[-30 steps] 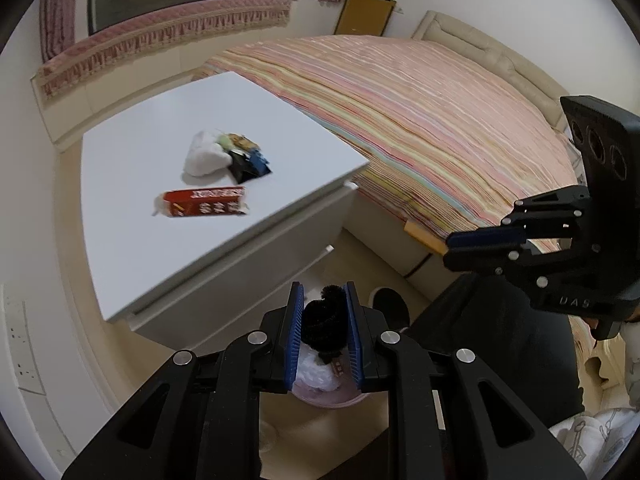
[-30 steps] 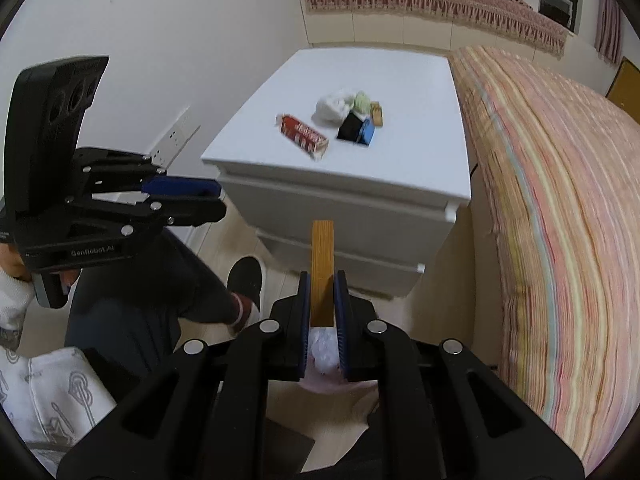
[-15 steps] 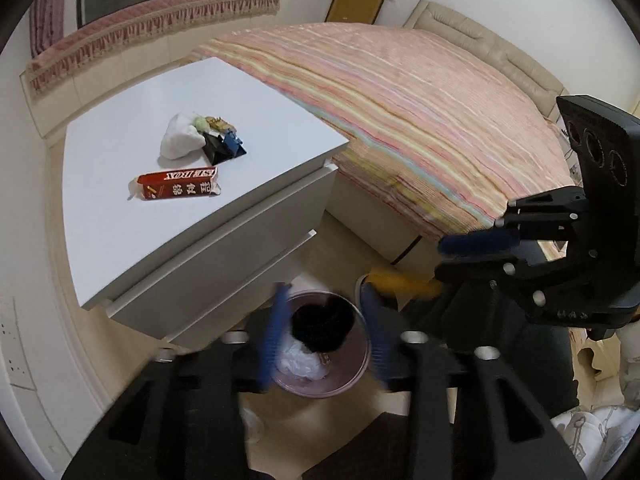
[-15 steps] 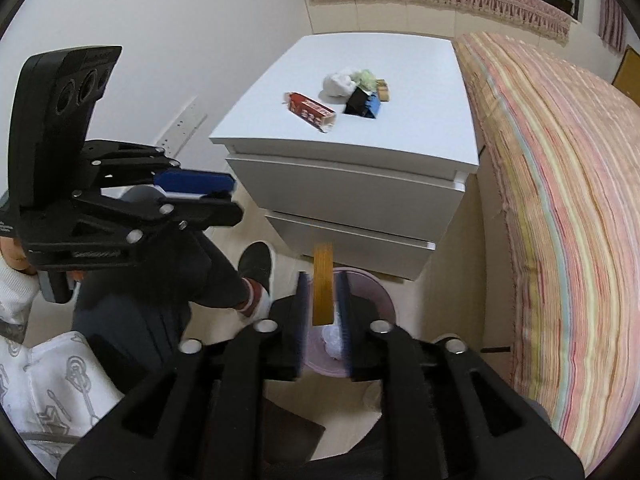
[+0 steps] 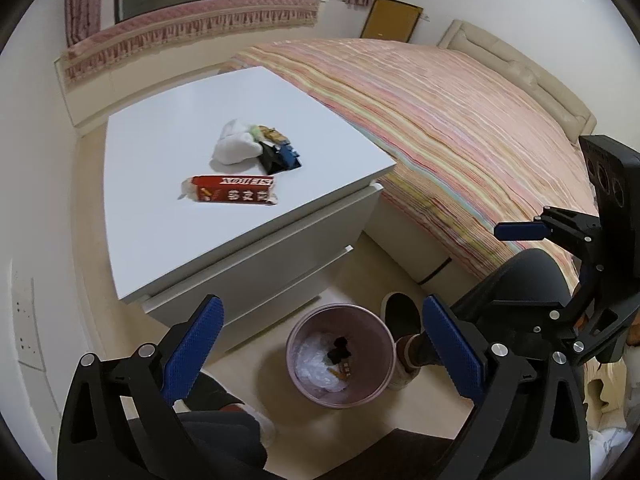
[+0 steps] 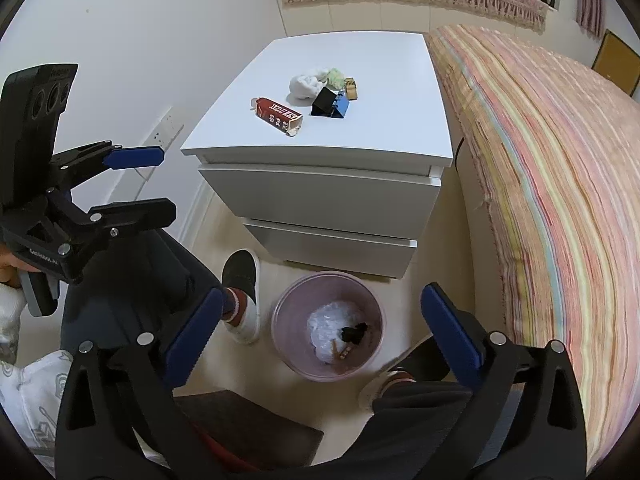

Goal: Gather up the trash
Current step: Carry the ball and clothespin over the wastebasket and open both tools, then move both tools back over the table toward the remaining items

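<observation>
A pink trash bin stands on the floor in front of the white nightstand. Inside lie a black clump, a small wooden stick and white plastic. My left gripper is open and empty above the bin. My right gripper is open and empty above it too. On the nightstand lie a red carton, a white wad, a black and a blue binder clip.
A bed with a striped cover runs along the right of the nightstand. The person's shoes stand beside the bin. A wall socket is left of the nightstand.
Both grippers opened and rose. The black clump fell from the left gripper and the wooden stick from the right gripper into the bin.
</observation>
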